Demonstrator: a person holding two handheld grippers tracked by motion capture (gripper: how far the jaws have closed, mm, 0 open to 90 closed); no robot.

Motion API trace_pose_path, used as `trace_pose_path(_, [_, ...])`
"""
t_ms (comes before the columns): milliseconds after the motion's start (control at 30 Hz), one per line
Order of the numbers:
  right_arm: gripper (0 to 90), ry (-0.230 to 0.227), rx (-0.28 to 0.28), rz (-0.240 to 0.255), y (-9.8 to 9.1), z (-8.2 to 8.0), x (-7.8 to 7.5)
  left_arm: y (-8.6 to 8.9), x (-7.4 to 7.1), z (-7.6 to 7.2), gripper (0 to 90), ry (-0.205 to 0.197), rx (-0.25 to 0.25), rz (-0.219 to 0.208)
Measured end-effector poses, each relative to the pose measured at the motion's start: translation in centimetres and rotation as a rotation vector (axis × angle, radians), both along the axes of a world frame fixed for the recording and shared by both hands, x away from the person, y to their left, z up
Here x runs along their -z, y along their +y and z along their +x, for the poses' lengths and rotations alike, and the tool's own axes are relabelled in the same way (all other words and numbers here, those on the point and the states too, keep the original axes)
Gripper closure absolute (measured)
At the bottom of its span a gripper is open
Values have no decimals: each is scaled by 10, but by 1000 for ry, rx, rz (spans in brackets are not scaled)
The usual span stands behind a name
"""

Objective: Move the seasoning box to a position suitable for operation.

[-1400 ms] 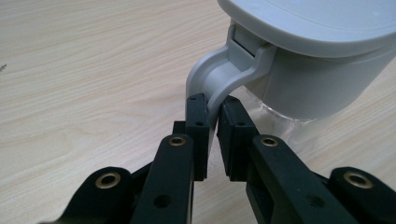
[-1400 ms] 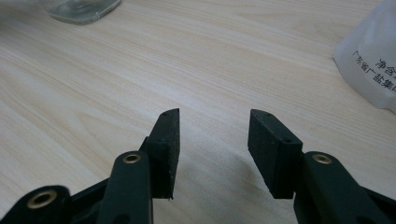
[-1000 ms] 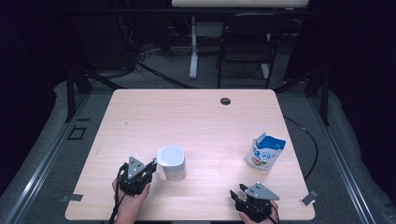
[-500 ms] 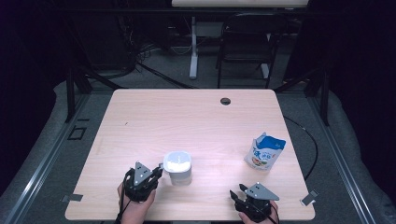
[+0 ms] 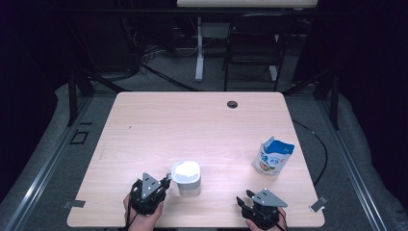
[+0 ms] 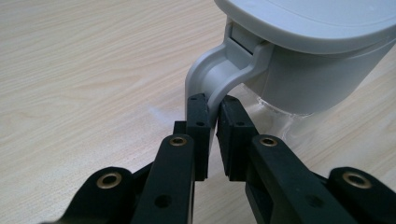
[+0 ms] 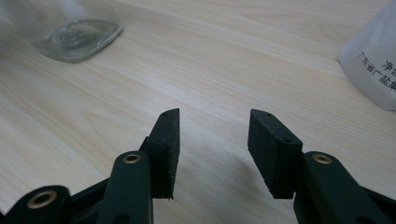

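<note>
The left gripper (image 5: 163,184) is clamped on the grey handle (image 6: 212,77) of the lidded jar (image 5: 186,177), its pads nipping the handle's lower curve from both sides. The jar stands upright on the table (image 5: 192,125), near the front edge and left of centre, its clear glass base resting on the wood. Judged from this, the grasp is made; any carrying, opening or filling is not yet done.

The right gripper (image 5: 249,201) sits low at the near right edge with its jaws parted and nothing between them. The left hand (image 5: 142,215) comes in from the near edge, gripper pointing right and slightly forward, roughly level.

Farther right, well apart from the jar, a blue-and-white pouch (image 5: 273,156) stands upright, untouched.
</note>
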State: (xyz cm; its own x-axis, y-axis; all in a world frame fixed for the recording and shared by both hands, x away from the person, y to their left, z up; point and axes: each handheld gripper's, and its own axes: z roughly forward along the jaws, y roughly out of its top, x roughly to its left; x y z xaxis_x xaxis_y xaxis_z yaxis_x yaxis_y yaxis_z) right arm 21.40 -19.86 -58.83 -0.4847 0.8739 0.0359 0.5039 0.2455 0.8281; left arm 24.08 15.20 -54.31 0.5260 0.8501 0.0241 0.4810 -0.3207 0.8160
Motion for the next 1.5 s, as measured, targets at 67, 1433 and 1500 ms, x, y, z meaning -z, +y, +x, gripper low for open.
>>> trace_pose_path(67, [538, 2, 1, 2, 0, 0, 0, -1, 0, -1, 836, -1, 7, 4])
trace_pose_path(1433, [538, 3, 1, -3, 0, 0, 0, -7, -1, -11, 816, -11, 36, -12])
trace_pose_path(1500, [538, 4, 2, -6, 0, 0, 0, -6, -2, -12, 810, -10, 46, -13])
